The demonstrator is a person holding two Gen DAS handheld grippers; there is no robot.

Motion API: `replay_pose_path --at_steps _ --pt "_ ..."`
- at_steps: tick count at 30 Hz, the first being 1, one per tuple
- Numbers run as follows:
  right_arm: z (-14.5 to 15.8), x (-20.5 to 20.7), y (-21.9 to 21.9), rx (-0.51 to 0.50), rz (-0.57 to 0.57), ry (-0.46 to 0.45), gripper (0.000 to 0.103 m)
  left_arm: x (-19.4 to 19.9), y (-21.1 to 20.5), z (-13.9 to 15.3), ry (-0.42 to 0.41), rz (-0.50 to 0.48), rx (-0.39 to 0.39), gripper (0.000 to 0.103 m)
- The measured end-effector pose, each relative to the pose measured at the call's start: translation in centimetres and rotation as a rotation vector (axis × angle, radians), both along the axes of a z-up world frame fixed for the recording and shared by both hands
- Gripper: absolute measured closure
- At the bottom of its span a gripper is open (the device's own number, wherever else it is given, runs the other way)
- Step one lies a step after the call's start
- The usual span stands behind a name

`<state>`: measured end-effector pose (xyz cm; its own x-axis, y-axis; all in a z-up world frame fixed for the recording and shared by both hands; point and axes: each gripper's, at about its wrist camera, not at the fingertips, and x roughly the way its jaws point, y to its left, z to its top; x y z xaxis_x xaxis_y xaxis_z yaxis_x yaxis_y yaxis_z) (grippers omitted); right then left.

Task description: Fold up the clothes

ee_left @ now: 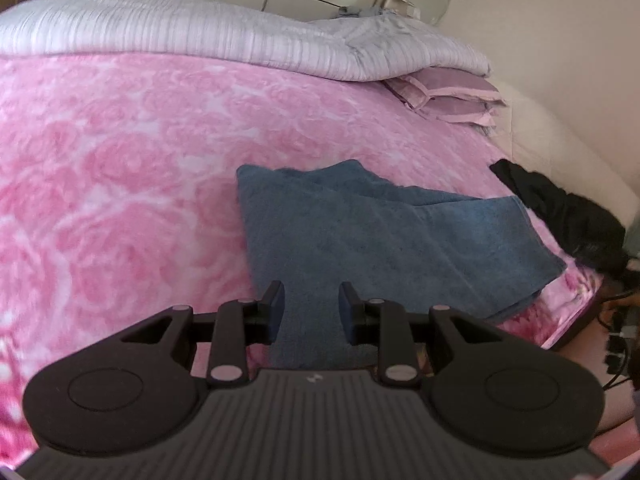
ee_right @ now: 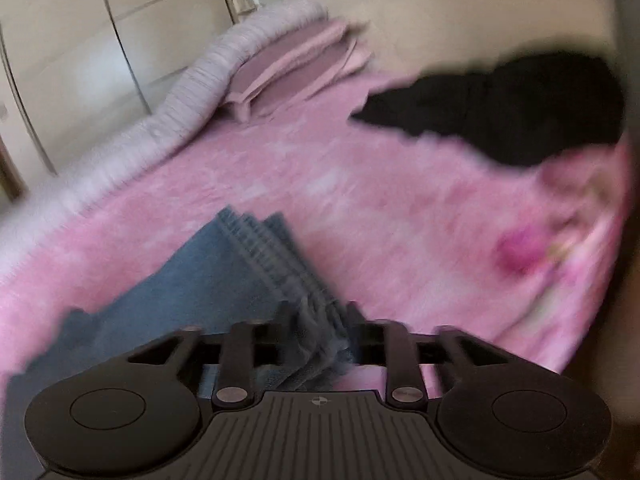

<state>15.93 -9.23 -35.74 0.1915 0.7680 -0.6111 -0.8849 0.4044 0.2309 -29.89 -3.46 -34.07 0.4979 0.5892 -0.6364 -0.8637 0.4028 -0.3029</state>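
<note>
Blue terry towel (ee_left: pixel 384 232) lies on the pink rose-print bed blanket (ee_left: pixel 120 160), already doubled over in several layers, with stacked hems showing in the right wrist view (ee_right: pixel 272 256). Black crumpled garment (ee_left: pixel 560 208) sits at about 3 o'clock of the towel, near the bed edge, apart from it. Ribbed lilac quilt (ee_left: pixel 200 36) and folded pink pillowcases (ee_left: pixel 452 96) lie along the far side, 12 to 1 o'clock.

Left gripper (ee_left: pixel 311 308): jaws apart and released, with the towel's near edge running between the fingers but not pinched. Right gripper (ee_right: pixel 318 320): bunched towel corner sits between its fingers; the view is blurred, so I cannot tell whether it is clenched on the cloth or merely around it.

Step in hand, as a judgement: working the towel's near edge, either for one more fold or to finish and square it off. Next move calls for both grippers to handle the thick layered edge evenly so the layers don't slip or splay.
</note>
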Motion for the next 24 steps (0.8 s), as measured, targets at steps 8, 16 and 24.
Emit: replay_pose_path --at_steps 8,16,24 --pt "-0.3 -7.2 -0.2 -0.047 0.201 -0.273 0.062 6.4 -0.2 -3.2 0.160 -0.149 0.054 0.079" --pt "-2.4 -5.2 0.4 -0.079 0.298 -0.242 0.062 5.1 -0.1 -4.7 0.171 -0.113 0.042 0.085" --pt "1.7 -1.5 0.0 0.013 0.225 -0.178 0.062 3.0 4.2 -2.6 0.098 -0.086 0.023 0.087"
